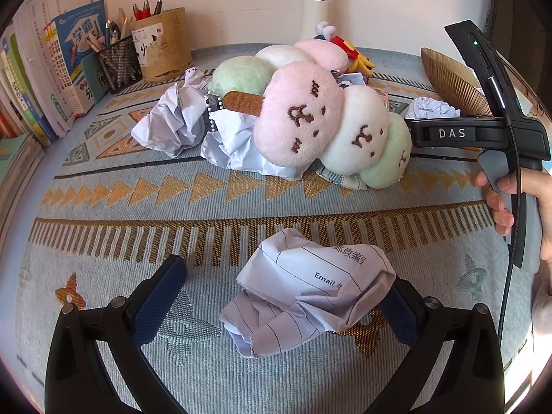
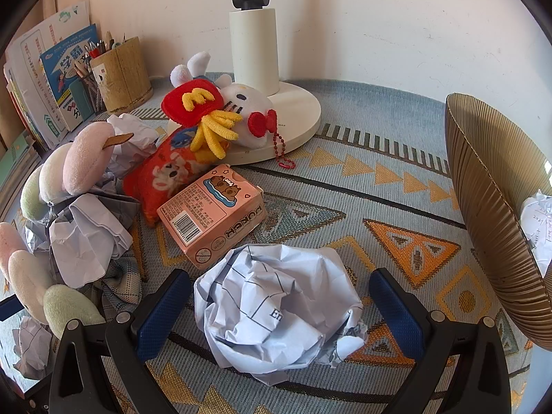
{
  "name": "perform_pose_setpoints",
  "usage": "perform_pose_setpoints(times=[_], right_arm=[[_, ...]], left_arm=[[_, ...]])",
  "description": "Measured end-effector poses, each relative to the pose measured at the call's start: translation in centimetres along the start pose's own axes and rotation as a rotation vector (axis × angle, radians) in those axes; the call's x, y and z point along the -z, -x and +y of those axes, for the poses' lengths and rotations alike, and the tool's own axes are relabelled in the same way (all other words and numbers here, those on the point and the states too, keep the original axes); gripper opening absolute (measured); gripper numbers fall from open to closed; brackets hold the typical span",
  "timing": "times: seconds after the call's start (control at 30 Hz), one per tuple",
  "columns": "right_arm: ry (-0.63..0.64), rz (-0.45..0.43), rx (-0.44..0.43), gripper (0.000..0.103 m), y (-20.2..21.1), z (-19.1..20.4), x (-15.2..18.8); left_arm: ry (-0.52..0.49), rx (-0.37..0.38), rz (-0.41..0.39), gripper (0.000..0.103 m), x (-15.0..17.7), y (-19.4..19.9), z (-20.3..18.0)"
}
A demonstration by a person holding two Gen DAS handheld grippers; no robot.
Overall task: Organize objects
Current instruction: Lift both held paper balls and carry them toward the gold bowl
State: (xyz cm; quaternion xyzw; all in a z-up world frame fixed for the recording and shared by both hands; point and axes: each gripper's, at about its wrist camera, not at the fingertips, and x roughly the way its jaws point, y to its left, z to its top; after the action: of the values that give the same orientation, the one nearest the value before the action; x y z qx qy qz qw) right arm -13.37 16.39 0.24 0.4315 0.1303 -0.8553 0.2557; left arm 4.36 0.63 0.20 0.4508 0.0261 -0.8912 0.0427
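A crumpled ball of lined paper (image 1: pixel 310 289) lies on the patterned cloth between the fingers of my left gripper (image 1: pixel 281 303), which is open; the ball touches the right finger (image 1: pixel 400 310) only. My right gripper (image 2: pixel 281 310) is open too, with its blue pads on either side of another crumpled paper ball (image 2: pixel 276 310) and apart from it. In the left wrist view a hand (image 1: pixel 500 207) holds the right gripper's black body (image 1: pixel 452 133), whose fingers are hidden behind a plush dango skewer (image 1: pixel 327 127).
More crumpled paper (image 1: pixel 179 120) and a second dango plush (image 2: pixel 82 165) sit in the pile. Close by are a pink card box (image 2: pixel 214 217), a red snack pillow (image 2: pixel 162 176), a kitty plush (image 2: pixel 241 107), a lamp base (image 2: pixel 303 120), a brown ribbed bowl (image 2: pixel 490 207), pen holders (image 1: pixel 162 45) and books (image 1: pixel 51 69).
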Motion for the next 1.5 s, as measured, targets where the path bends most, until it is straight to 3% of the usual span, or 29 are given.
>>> perform_pose_setpoints(times=[0.03, 0.1, 0.37, 0.63, 0.73, 0.8, 0.93, 1.2, 1.3, 1.5], right_arm=[[-0.004, -0.008, 0.003, 0.093, -0.2, -0.2, 0.1], [-0.022, -0.059, -0.003, 0.057, 0.8, -0.6, 0.3], [-0.105, -0.081, -0.105, 0.057, 1.6, -2.2, 0.6], [-0.113, -0.16, -0.114, 0.057, 2.9, -1.7, 0.8], [-0.085, -0.154, -0.115, 0.057, 3.0, -1.3, 0.7], [-0.1, -0.153, -0.153, 0.057, 3.4, -1.7, 0.6], [-0.132, -0.235, -0.181, 0.057, 7.0, -3.5, -0.8], [-0.111, -0.319, -0.049, 0.057, 13.0, -9.7, -5.0], [-0.127, -0.299, 0.029, 0.057, 13.2, -12.8, -6.6], [-0.142, -0.247, 0.128, 0.057, 12.1, -17.9, -8.6]], left_arm=[[-0.011, 0.008, -0.013, 0.086, 0.2, 0.3, -0.2], [-0.02, 0.017, -0.061, 0.053, 0.6, 1.3, -0.8], [0.085, 0.078, -0.103, 0.052, 1.4, 1.3, 0.7], [0.019, 0.042, -0.142, 0.053, 1.3, 2.6, -1.0], [0.005, 0.137, -0.217, 0.053, -0.1, 3.8, -2.4], [-0.023, 0.155, -0.235, 0.053, -1.7, 4.0, -3.9], [-0.088, 0.194, -0.263, 0.053, -5.7, 4.1, -7.0], [-0.202, 0.257, -0.302, 0.053, -14.3, 3.0, -14.5], [-0.248, 0.245, -0.286, 0.053, -17.1, 1.0, -18.4], [-0.271, 0.327, -0.267, 0.053, -21.1, -2.0, -23.7]])
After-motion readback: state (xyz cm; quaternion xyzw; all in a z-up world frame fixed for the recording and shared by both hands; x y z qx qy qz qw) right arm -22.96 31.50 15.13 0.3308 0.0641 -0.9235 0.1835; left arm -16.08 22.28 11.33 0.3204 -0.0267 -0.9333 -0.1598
